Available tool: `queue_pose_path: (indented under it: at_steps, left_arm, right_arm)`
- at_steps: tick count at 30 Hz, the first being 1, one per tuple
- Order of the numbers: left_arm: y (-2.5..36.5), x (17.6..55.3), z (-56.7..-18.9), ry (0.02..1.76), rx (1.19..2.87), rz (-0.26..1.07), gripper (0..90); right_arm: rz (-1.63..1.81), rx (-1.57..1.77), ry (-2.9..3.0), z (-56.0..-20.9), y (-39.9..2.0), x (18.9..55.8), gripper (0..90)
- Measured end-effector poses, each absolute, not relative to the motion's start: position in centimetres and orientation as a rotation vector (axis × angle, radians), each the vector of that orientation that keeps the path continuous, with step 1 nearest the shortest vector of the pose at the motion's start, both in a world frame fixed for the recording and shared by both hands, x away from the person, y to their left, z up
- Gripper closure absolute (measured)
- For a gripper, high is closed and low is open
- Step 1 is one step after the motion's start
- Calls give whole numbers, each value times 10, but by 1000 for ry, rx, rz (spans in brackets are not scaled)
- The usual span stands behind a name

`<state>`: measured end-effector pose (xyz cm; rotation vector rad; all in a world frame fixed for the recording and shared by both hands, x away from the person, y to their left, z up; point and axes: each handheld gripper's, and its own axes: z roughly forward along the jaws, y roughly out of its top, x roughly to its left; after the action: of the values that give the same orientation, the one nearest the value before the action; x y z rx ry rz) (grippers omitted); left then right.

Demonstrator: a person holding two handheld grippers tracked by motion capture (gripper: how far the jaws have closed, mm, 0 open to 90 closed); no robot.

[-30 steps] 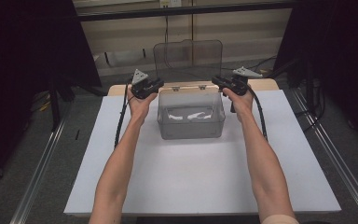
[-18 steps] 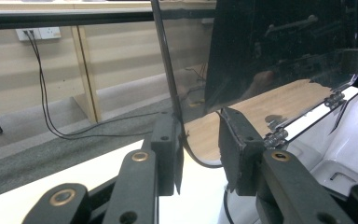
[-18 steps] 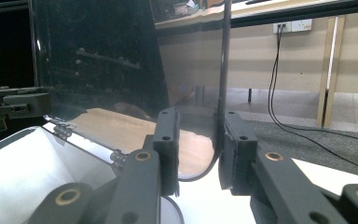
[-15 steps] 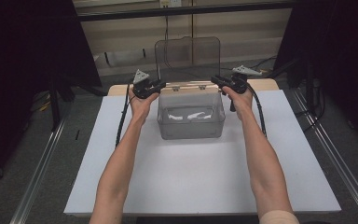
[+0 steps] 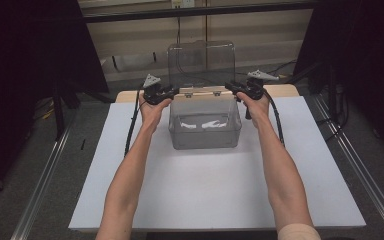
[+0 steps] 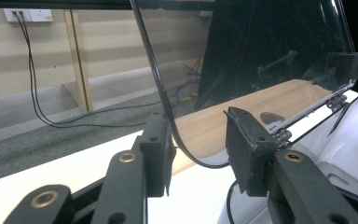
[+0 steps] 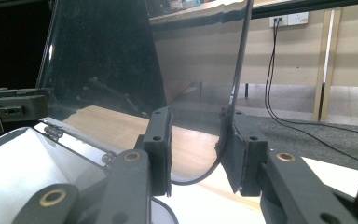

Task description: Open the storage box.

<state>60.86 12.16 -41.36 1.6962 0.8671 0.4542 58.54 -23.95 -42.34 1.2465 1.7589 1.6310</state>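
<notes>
Nearest to the person, both forearms reach forward over the white table point(image 5: 200, 200) to a clear plastic box point(image 5: 205, 122) that stands toward the far side of the table, with some white things inside. Its hinged lid point(image 5: 201, 62) stands upright at the back edge, already open.

The left gripper point(image 5: 166, 93) is at the lid's left lower corner and the right gripper point(image 5: 236, 89) is at the right lower corner. In the left gripper view the lid edge point(image 6: 168, 112) passes between the jaws, close to the left pad; in the right gripper view the edge point(image 7: 230, 116) lies against the right pad. Both pairs of jaws have just been opening, so they stand spread around the lid and pinch nothing.

I judge the step is to release the lid. To do it well, open both grippers further, check that the lid stands by itself, then draw both hands straight sideways and away, so that no pad drags the edge and tips the lid forward.
</notes>
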Motion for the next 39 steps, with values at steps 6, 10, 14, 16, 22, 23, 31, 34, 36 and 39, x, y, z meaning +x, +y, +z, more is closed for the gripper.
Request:
queue_pose_path:
  at_steps: [6,10,14,16,22,23,31,34,36,39]
  left_arm:
    - [121,609,-415,875,1703,441,576]
    - [121,610,-417,897,1687,423,552]
    - [121,611,-419,914,1670,408,545]
    - [121,611,-419,920,1667,403,544]
    - [121,612,-420,946,1659,394,516]
    - [122,612,-421,945,1656,382,516]
    - [122,612,-421,948,1653,384,504]
    - [122,612,-422,958,1652,391,480]
    - [122,612,-421,954,1660,398,454]
    - [122,612,-423,949,1670,403,449]
  right_arm:
    - [1631,1271,1756,-424,-240,586,639]
    - [1618,1287,1760,-425,-240,586,626]
    - [1615,1303,1763,-427,-240,586,614]
    - [1621,1312,1761,-428,-240,587,612]
    - [1621,1330,1776,-429,-241,586,585]
    - [1622,1322,1780,-429,-241,586,581]
    - [1608,1339,1783,-429,-240,586,575]
    - [1603,1350,1779,-428,-240,586,565]
    - [1604,1367,1779,-429,-241,586,534]
    - [1583,1381,1771,-430,-242,586,503]
